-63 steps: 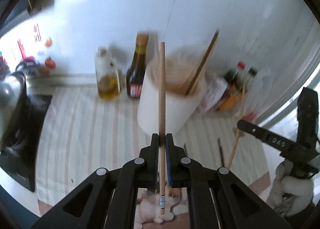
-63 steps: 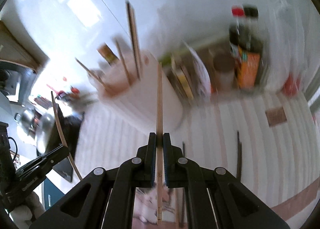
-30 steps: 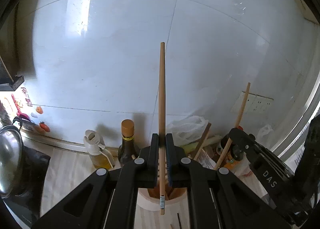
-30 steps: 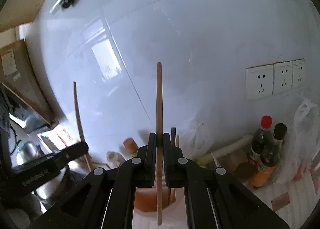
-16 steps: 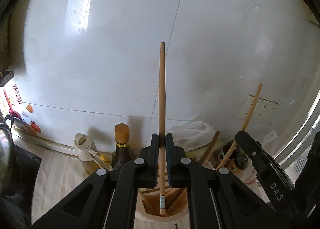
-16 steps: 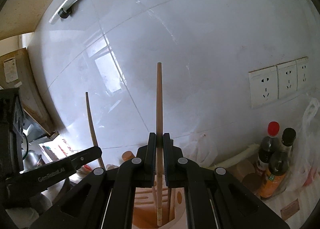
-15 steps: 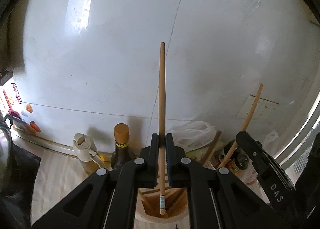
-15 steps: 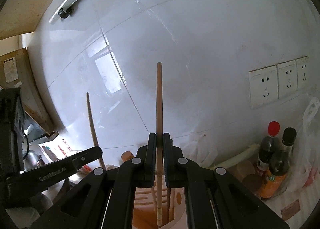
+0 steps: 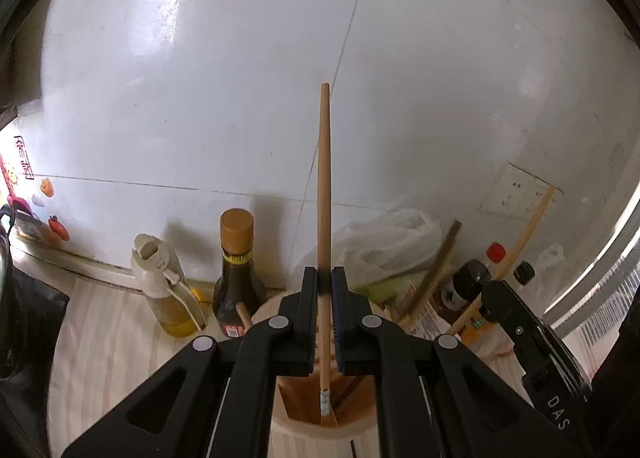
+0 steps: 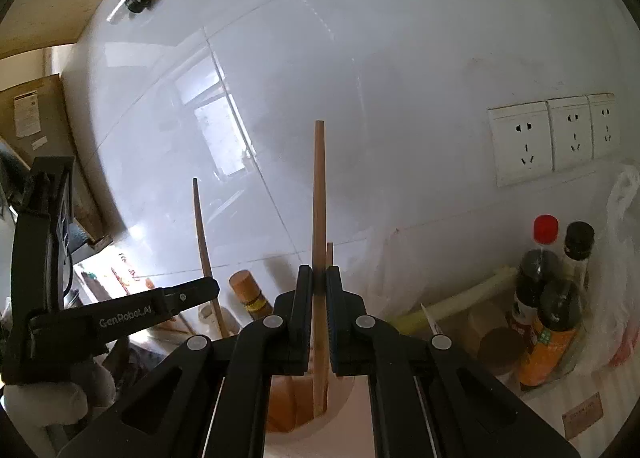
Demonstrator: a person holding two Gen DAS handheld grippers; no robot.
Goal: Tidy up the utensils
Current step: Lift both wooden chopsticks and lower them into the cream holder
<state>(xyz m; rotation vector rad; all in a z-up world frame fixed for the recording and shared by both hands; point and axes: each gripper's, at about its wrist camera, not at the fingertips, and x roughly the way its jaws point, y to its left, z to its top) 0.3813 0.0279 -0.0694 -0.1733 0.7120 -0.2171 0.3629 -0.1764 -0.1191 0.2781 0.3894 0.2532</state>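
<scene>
Both pairs of fingers are closed tight on wooden chopsticks: the left gripper [image 9: 325,290] pinches one chopstick [image 9: 324,185] upright between its pads, and the right gripper [image 10: 319,286] clamps a second chopstick [image 10: 318,193] the same way, with no gap showing on either side of the sticks. Each stick's lower end hangs inside the mouth of the round white utensil holder [image 9: 304,432], whose brown interior is split by dividers; in the left wrist view the labelled tip sits low in one compartment close to a divider edge, and in the right wrist view the tip hangs inside the rim [image 10: 340,404] next to another stick already standing there. Two grippers crowd the same opening, the right one appearing at the right edge of the left view and the left one at the left edge of the right view, so room over the holder is tight. Behind the holder, close to the tiled wall, stand an oil bottle [image 9: 166,290], a dark sauce bottle [image 9: 237,274] and, to the right, more bottles [image 10: 548,298] and a plastic bag [image 9: 384,242].
</scene>
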